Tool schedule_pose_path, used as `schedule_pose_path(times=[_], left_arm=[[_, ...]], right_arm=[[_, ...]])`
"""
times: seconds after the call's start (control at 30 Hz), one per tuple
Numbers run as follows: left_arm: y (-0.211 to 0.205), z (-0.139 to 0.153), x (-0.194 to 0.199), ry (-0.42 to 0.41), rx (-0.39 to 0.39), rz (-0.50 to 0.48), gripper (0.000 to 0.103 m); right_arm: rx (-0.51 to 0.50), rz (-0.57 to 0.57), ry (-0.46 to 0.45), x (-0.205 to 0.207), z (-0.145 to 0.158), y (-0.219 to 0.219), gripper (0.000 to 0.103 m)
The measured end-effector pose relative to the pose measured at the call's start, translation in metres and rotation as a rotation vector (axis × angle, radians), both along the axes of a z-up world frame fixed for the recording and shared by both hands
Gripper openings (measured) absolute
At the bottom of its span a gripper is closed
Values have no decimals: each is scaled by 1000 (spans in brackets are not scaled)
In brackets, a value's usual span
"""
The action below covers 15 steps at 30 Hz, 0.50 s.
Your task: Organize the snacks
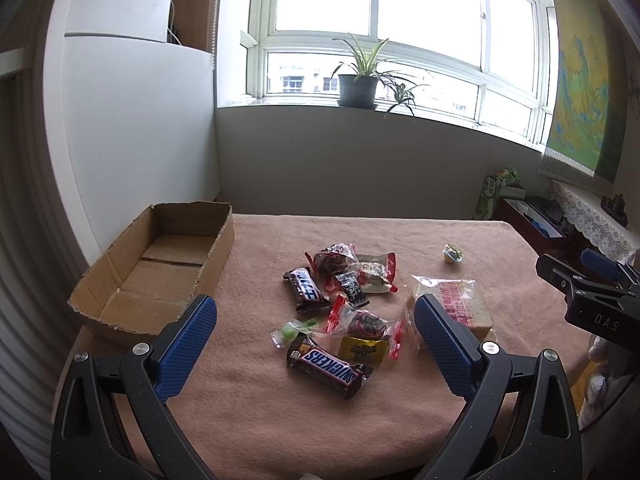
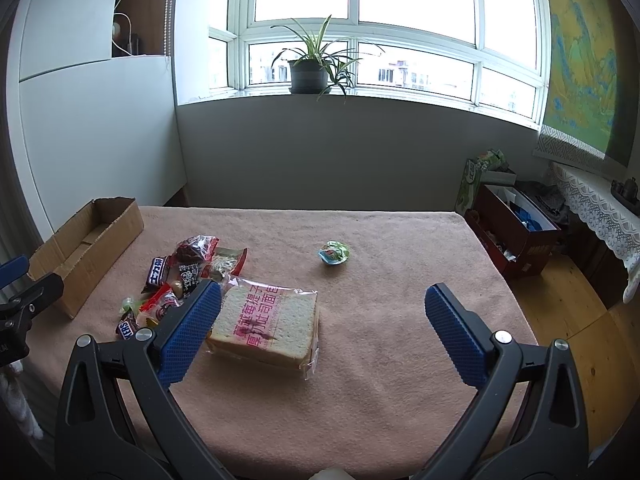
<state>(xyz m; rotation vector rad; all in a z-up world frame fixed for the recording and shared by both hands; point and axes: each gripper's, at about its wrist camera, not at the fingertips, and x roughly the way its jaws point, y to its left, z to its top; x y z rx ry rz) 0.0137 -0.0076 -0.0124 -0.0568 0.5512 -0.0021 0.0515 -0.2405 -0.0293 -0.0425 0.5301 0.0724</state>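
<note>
Snacks lie heaped mid-surface, right of the empty cardboard box (image 1: 160,264) at the far left. My left gripper (image 1: 316,344) hangs wide open, holding nothing, over the near Snickers bar (image 1: 326,368), whose long axis runs left-far to right-near. My right gripper (image 2: 322,332), also wide open and empty, is nearer the bagged sliced bread (image 2: 266,324) with red Chinese print.

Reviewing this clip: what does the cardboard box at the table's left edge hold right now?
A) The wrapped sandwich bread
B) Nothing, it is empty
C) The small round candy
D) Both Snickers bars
B: the cardboard box shows only its bare floor, while the sandwich bread and Snickers bar lie on the pink cloth.
</note>
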Motion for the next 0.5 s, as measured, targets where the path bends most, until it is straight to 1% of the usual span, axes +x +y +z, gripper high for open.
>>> schedule_pose_path(times=[0.23, 0.5], left_arm=[[-1, -3, 1, 6, 1, -5, 99], [-9, -7, 8, 13, 7, -43, 99]], right_arm=[[2, 1, 7, 2, -2, 0, 103], [-4, 0, 22, 8, -7, -1, 103]])
